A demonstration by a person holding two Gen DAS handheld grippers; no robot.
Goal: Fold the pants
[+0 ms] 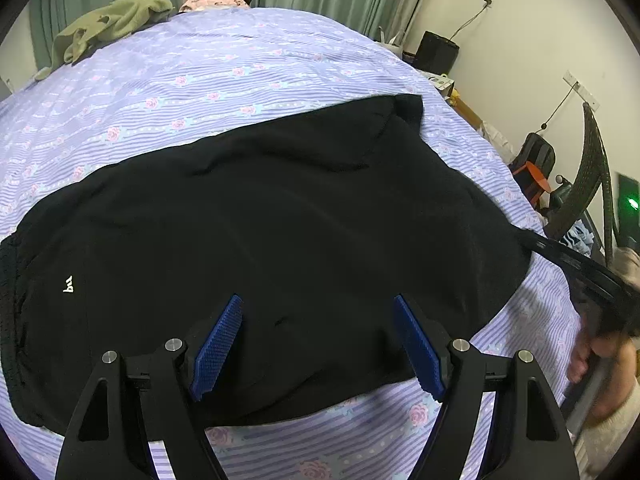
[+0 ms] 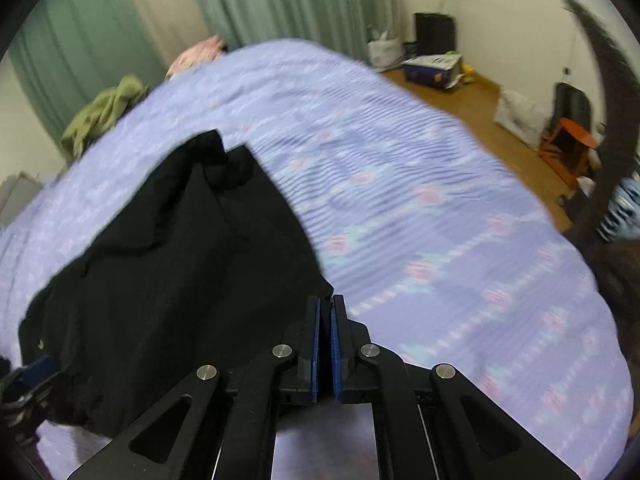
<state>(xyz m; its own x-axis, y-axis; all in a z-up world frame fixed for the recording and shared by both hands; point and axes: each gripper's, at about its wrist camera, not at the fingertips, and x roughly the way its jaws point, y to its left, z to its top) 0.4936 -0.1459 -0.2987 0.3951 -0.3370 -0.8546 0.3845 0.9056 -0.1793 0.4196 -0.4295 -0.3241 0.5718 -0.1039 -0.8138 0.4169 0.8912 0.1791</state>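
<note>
1. Black pants [image 1: 260, 232] lie flat on the floral bedsheet [image 1: 224, 68]; left gripper [image 1: 318, 344] hovers spread above their near edge, gripping nothing, so that side may drag.
2. Right gripper [image 2: 325, 344], pressed together at the pants' corner [image 2: 320, 292]; cloth between pads unconfirmed, so it may slip free.

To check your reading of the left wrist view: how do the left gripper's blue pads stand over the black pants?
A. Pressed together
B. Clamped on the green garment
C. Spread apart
C: the left gripper shows its blue pads wide apart above the black pants.
</note>
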